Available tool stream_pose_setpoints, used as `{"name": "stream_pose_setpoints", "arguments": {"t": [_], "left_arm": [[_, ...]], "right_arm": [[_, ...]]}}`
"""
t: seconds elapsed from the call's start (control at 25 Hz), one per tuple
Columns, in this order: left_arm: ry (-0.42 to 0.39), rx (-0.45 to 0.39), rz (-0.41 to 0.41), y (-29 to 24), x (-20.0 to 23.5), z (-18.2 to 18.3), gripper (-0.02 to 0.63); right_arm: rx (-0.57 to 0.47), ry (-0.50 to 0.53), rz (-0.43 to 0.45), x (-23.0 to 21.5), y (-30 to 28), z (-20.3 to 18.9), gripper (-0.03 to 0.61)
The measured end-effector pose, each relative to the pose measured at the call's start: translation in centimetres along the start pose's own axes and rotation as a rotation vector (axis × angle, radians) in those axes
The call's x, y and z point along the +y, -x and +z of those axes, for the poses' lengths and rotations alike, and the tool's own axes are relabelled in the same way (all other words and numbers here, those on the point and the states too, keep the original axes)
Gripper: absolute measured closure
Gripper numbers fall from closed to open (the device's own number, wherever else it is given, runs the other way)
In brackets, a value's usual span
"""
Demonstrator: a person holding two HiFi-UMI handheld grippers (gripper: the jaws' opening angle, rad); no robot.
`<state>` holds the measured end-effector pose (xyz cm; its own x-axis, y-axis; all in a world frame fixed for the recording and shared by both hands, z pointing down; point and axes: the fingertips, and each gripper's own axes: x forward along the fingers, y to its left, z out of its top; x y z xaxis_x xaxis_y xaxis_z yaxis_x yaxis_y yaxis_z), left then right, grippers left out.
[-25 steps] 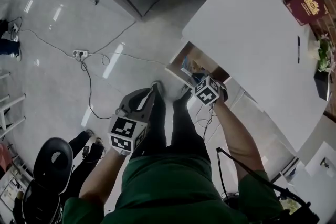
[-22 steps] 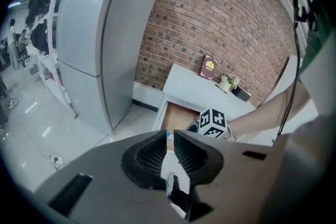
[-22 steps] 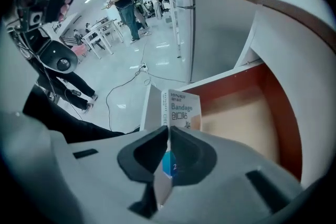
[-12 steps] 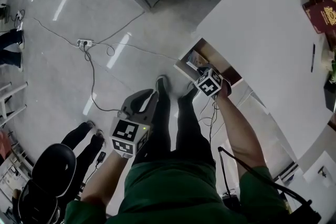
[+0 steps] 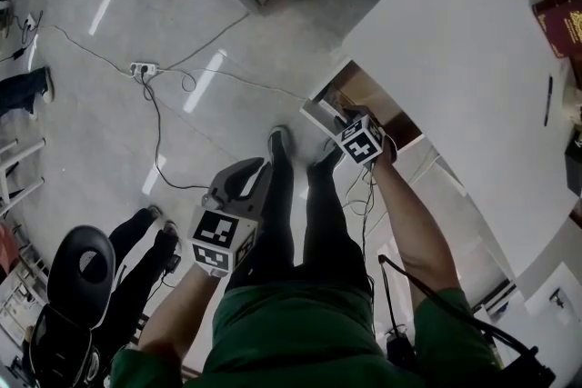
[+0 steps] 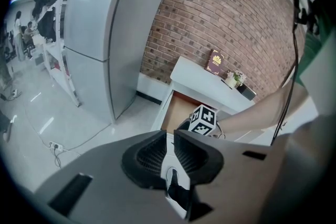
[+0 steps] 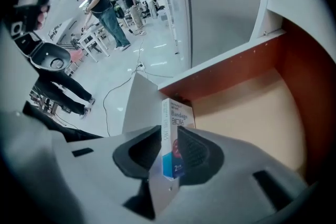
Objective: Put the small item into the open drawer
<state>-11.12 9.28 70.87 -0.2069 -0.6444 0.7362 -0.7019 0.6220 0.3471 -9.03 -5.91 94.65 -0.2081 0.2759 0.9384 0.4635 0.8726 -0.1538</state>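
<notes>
Box (image 7: 174,128) sits lengthwise inside the right claw (image 7: 169,157), jaws just opening, pointing into the drawer (image 7: 252,107); the head view hides it. Left claw (image 6: 170,152) barely parted, empty.

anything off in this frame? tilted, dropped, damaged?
Mostly fine. The bandage box is upright on end inside the drawer, between the right gripper's jaws, which have just been opening. It isn't lying flat, so it may topple. No damage or spill visible.
</notes>
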Motion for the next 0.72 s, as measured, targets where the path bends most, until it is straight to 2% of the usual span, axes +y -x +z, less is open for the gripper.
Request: {"name": "stream_pose_setpoints", "arguments": {"t": [0.36,0.72], "left_arm": [[-0.040,-0.061,-0.022,0.0,-1.8,3.6,0.578],[-0.095,-0.125,-0.032,1.5,-3.1,7.4,0.578]], "right_arm": [[-0.102,-0.095,-0.047,0.5,5.7,0.6,0.495],[-0.340,-0.201,-0.063,1.3,13.7,5.2,0.506]]}}
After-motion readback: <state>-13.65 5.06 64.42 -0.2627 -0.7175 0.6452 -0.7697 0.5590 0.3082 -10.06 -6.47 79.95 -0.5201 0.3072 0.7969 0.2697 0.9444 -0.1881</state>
